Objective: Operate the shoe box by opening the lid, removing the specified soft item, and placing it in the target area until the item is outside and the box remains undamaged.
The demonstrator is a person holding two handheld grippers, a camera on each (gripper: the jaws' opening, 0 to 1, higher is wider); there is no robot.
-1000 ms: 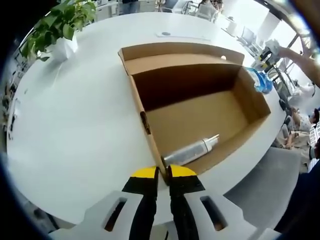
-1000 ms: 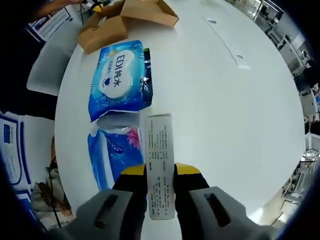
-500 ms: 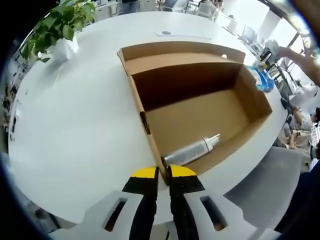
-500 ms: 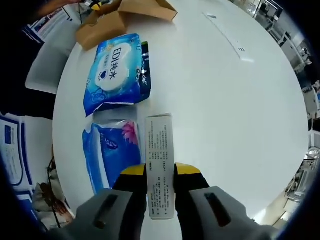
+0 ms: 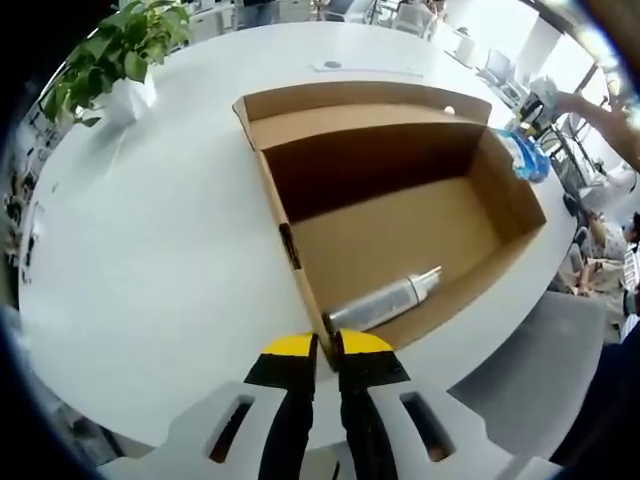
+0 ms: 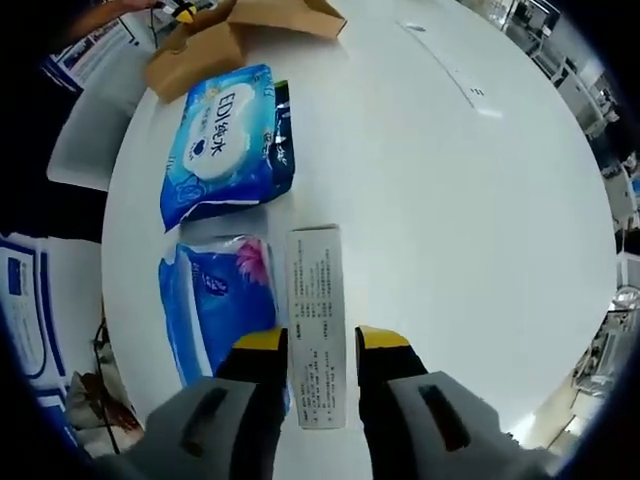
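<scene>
The brown shoe box stands open on the white table, its lid folded back. A silver spray bottle lies on the box floor near the front corner. My left gripper is shut on the box's near wall at that corner. In the right gripper view a white printed carton lies flat on the table between the jaws of my right gripper, which stands open with a thin gap beside the carton. Two blue soft wipes packs lie left of the carton. The shoe box sits beyond them.
A potted plant stands at the table's far left. A blue pack lies past the box's right wall, where a person's arm reaches in. A grey chair sits off the table edge. White table spreads right of the carton.
My right gripper's jaws have spread apart and let go of the white carton, which now rests on the table. The left gripper and box have not moved.
</scene>
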